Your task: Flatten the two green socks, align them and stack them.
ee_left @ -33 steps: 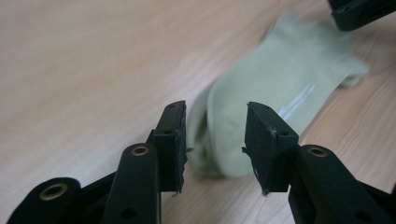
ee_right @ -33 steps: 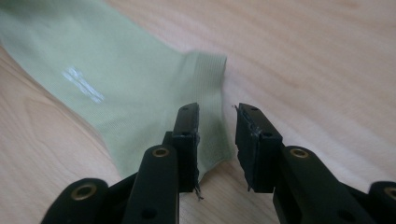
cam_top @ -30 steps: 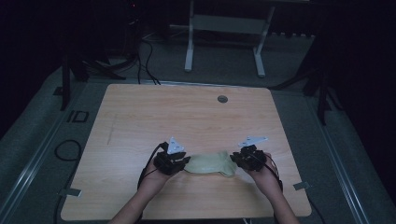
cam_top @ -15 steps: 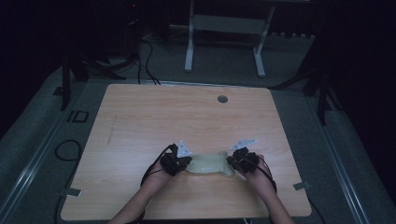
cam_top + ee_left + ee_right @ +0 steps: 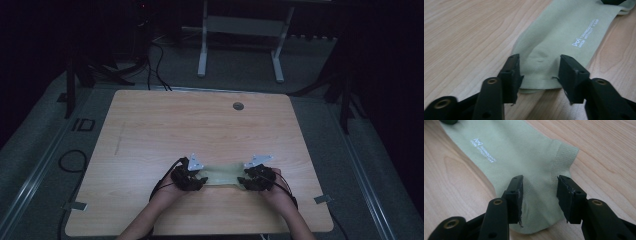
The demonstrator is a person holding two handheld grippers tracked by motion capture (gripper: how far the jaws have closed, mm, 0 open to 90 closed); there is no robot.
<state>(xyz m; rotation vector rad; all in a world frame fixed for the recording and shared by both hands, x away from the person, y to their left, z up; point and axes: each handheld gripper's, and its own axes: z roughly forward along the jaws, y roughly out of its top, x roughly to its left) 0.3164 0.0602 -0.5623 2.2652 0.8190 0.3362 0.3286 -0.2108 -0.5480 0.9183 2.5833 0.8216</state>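
One pale green knit sock (image 5: 223,174) lies flat on the wood-grain table (image 5: 200,125), lower centre of the high view — ribbed heel patch, small white print too fine to read. The left gripper (image 5: 539,72) and right gripper (image 5: 539,195) have just opened; both stand apart over the sock's ends, pads not pressing.

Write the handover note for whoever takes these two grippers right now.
Left gripper: jaws have just been opening, now apart around one end of the pale green sock, not pressing it.
Right gripper: jaws have also just been opening, apart around the other end.
Sock: laid out flat on the wooden table, near the front edge, white print facing up.
Done: sock spread and released.
Left: probably draw both grippers clear.
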